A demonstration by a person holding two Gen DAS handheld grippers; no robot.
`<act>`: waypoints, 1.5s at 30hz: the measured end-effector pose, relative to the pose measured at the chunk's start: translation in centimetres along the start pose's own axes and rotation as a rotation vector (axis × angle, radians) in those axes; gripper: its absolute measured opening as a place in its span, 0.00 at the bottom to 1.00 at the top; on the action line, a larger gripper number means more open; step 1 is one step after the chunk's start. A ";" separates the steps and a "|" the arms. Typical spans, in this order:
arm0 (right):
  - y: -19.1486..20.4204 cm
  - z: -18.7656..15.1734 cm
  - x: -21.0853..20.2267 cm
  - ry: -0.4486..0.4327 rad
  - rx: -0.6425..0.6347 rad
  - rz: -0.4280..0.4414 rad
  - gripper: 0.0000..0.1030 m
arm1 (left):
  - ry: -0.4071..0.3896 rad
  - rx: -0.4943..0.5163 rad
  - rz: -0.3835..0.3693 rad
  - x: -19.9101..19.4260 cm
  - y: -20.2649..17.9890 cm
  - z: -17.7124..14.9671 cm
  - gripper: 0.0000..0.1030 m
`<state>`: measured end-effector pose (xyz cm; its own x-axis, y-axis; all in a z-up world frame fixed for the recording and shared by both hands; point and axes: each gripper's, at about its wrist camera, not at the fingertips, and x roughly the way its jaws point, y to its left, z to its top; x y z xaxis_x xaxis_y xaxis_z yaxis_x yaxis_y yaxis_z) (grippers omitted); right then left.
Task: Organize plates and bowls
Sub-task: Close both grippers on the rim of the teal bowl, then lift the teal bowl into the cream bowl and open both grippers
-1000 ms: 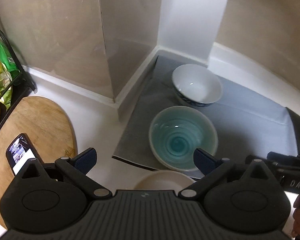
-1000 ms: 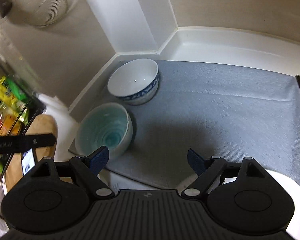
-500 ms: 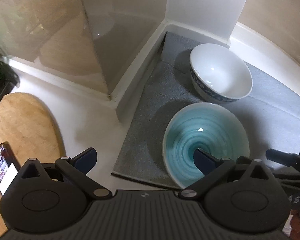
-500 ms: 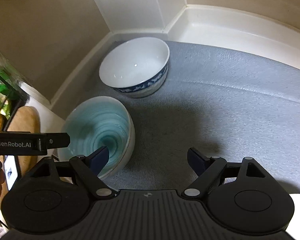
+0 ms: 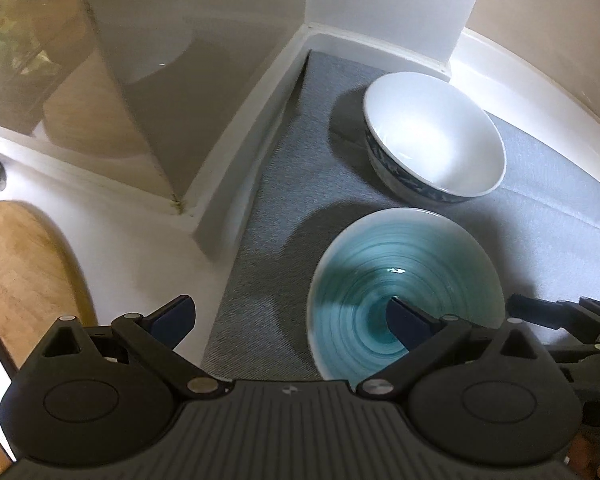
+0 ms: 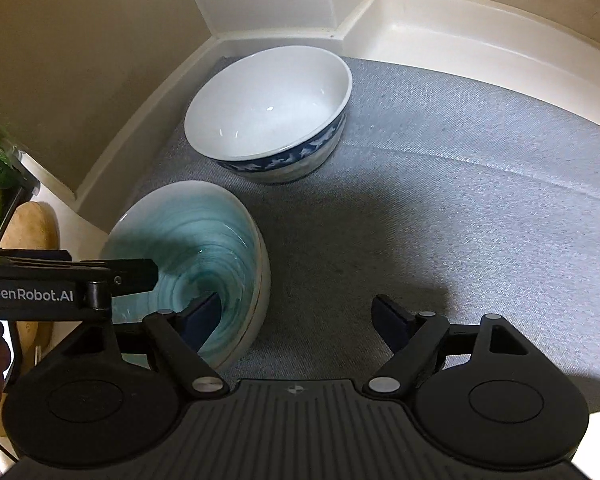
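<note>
Teal bowl [image 5: 404,280] sits on the grey mat [image 5: 540,240], lower centre of the left view; white bowl [image 5: 432,136] just above it. Left claw [image 5: 288,320] wide, one finger over the teal bowl's hollow. Right claw [image 6: 296,316] closing, straddling that bowl's rim, pads clear.

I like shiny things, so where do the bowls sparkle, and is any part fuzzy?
Left wrist view: a tiny glint sits inside the swirly teal ceramic bowl; the far left edge is blurred. Right wrist view: small glints dot the white bowl with the blue patterned band.
</note>
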<state>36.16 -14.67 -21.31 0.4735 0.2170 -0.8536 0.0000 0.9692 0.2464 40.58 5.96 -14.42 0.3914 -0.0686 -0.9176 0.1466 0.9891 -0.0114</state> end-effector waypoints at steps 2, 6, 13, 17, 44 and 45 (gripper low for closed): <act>0.1 0.1 0.2 0.006 -0.005 -0.007 0.81 | 0.010 0.004 -0.018 0.3 -0.2 0.1 0.90; 0.3 0.1 0.4 0.003 -0.020 -0.007 0.74 | 0.037 -0.008 -0.065 1.1 -0.1 0.2 0.53; 1.0 -0.1 -0.4 -0.032 -0.065 0.039 0.14 | 0.058 -0.024 -0.111 1.2 -0.1 0.1 0.14; 0.6 0.1 -0.8 -0.025 -0.041 0.055 0.14 | 0.055 -0.039 -0.128 0.6 0.1 0.0 0.12; 3.9 -2.7 -7.7 -0.073 -0.206 0.149 0.14 | 0.024 -0.008 -0.120 -9.7 1.4 -7.1 0.12; 3.9 -3.1 -7.7 -0.064 -0.209 0.152 0.14 | 0.036 -0.005 -0.122 -9.7 1.4 -7.6 0.12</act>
<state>29.75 -12.22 -15.17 0.5091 0.3605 -0.7816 -0.2541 0.9305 0.2637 30.11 9.02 -8.54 0.3385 -0.1838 -0.9228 0.1868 0.9744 -0.1255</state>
